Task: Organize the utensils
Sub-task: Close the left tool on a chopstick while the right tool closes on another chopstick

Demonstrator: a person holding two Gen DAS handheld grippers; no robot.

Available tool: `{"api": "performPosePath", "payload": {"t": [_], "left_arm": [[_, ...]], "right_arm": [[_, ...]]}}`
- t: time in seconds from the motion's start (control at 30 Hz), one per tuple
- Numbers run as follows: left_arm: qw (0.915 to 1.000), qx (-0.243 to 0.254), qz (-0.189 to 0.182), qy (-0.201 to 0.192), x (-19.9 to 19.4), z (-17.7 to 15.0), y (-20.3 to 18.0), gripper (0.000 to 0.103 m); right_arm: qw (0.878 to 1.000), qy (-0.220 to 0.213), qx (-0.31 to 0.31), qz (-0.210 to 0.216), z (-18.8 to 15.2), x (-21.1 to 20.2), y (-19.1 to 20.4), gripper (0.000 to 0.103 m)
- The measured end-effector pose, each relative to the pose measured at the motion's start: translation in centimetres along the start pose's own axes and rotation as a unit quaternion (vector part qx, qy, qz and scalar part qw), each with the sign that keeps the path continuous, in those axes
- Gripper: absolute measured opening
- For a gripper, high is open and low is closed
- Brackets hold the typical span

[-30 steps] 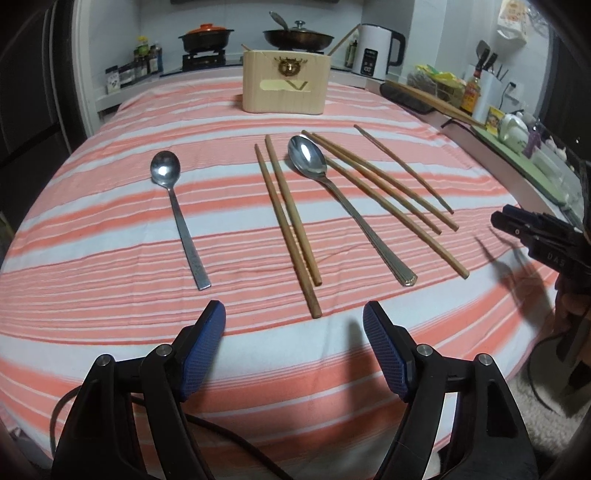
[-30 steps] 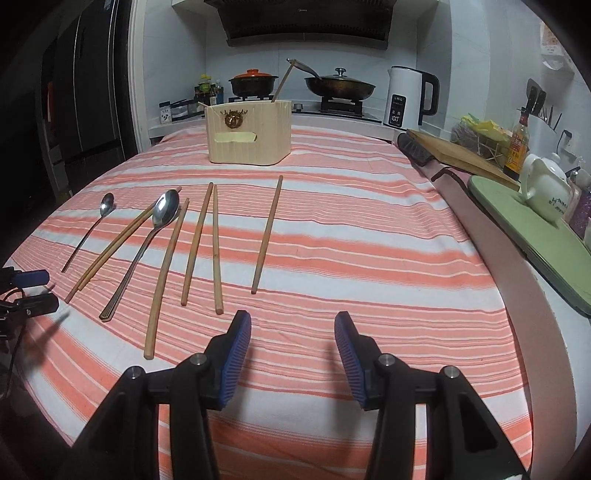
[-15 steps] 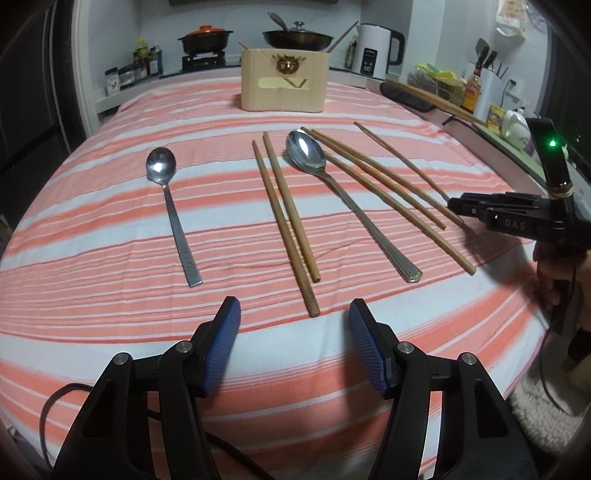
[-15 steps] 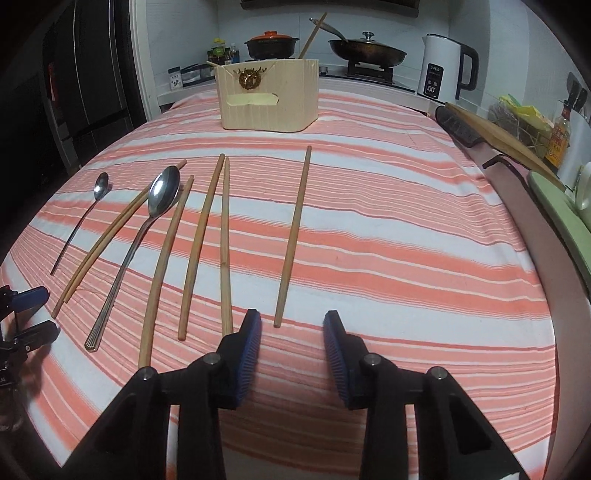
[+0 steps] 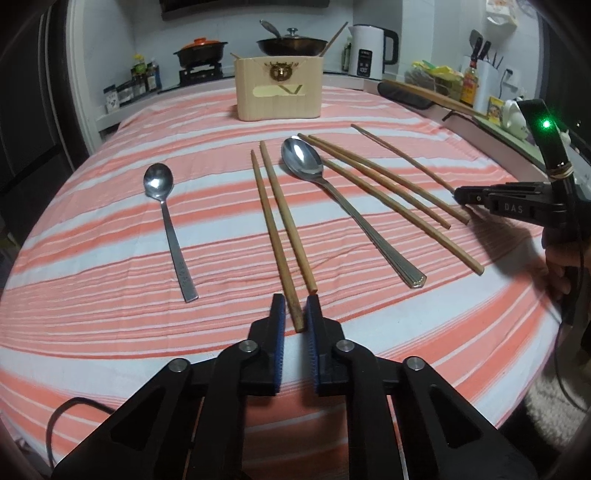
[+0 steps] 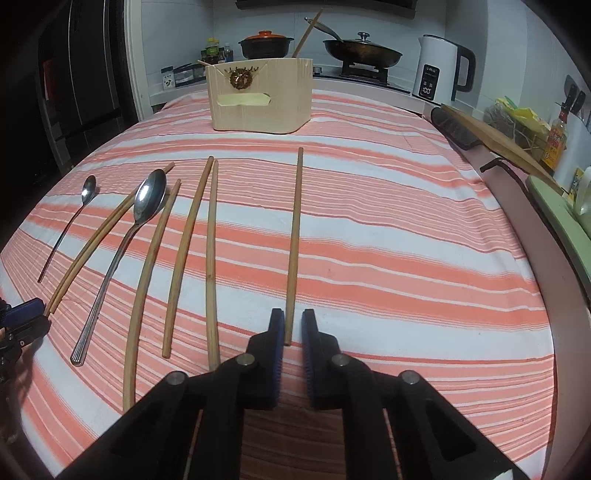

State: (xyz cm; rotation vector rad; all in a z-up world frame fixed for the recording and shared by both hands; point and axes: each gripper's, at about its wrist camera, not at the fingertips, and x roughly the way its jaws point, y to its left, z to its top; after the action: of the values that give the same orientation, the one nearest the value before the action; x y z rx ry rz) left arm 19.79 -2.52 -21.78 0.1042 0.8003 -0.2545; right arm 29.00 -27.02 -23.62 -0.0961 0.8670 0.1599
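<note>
Chopsticks and spoons on striped kitchen tablecloth, each tongs pinching one chopstick end.

- The tablecloth is striped in coral and white.
- The chopsticks are tan wood.
- The spoons are shiny silver.
- The box is pale beige.
- The gripper pads are blue on black.

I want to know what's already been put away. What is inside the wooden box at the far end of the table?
From the wooden box, one chopstick sticks out above the rim and a thin stick tip shows at its left corner. The box walls hide everything lower inside.
</note>
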Motion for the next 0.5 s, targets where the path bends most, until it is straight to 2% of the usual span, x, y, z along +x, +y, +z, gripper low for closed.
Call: {"api": "performPosePath", "payload": {"t": [0.17, 0.33, 0.43, 0.5], "left_arm": [[0.9995, -0.007, 0.03, -0.005, 0.1, 0.0, 0.5, 0.004], [0.9976, -0.044, 0.054, -0.004, 0.7, 0.7, 2.3, 0.004], [0.997, -0.056, 0.052, -0.004, 1.2, 1.0, 2.8, 0.004], [0.9975, -0.053, 0.046, -0.004, 1.4, 1.3, 2.8, 0.005]], "right_arm": [[1.0, 0.0, 0.005, -0.011, -0.1, -0.1, -0.3, 0.005], [0.999, 0.003, 0.013, -0.045, -0.6, -0.5, -1.6, 0.005], [0.998, 0.004, 0.015, -0.067, -1.0, -0.9, -2.6, 0.005], [0.998, 0.003, 0.019, -0.066, -1.4, -1.2, -3.2, 0.005]]}}
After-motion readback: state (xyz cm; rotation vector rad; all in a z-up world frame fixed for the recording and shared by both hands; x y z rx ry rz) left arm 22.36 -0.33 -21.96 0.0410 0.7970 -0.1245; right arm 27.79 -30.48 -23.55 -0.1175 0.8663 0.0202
